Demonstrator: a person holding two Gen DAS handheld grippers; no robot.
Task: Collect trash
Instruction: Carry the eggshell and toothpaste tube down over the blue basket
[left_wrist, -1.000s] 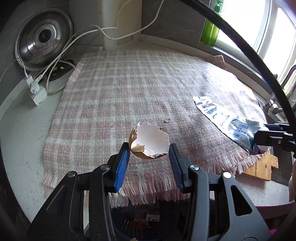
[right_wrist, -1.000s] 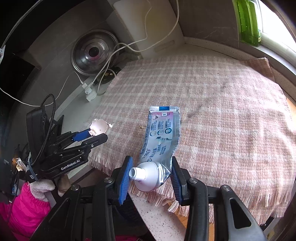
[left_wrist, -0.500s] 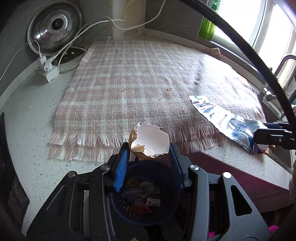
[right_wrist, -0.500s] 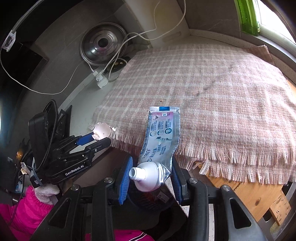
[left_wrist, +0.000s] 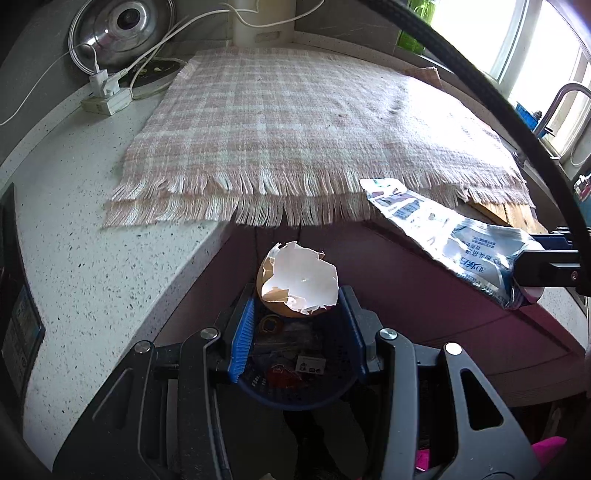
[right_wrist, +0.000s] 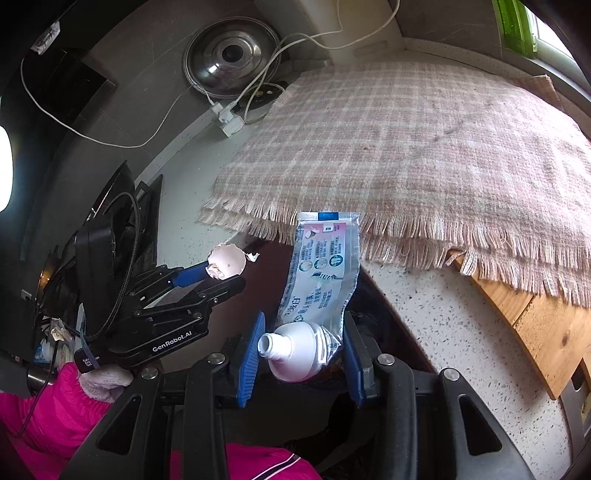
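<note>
Both pickups look done. My left gripper (left_wrist: 297, 308) is clamped on the broken eggshell (left_wrist: 298, 278), pads against its sides, and it hangs off the near edge of the counter (left_wrist: 85, 258), right above the blue trash basket (left_wrist: 295, 384) on the floor. The basket already holds some scraps, can't make out what. My right gripper (right_wrist: 301, 354) is closed on the squeezed-out toothpaste tube (right_wrist: 321, 280), gripping at the white neck end with the flat tail sticking up and away; it's also past the counter edge, but from its own view I can't tell if it's over the basket. In the left view the tube sits to the right of the eggshell, well apart. The plaid cloth (left_wrist: 295, 122) looks bare of trash, maybe one small crumb on the far side, too small to call. Left to do, as I judge it: drop both pieces into the basket, eggshell first since it's lined up.
</note>
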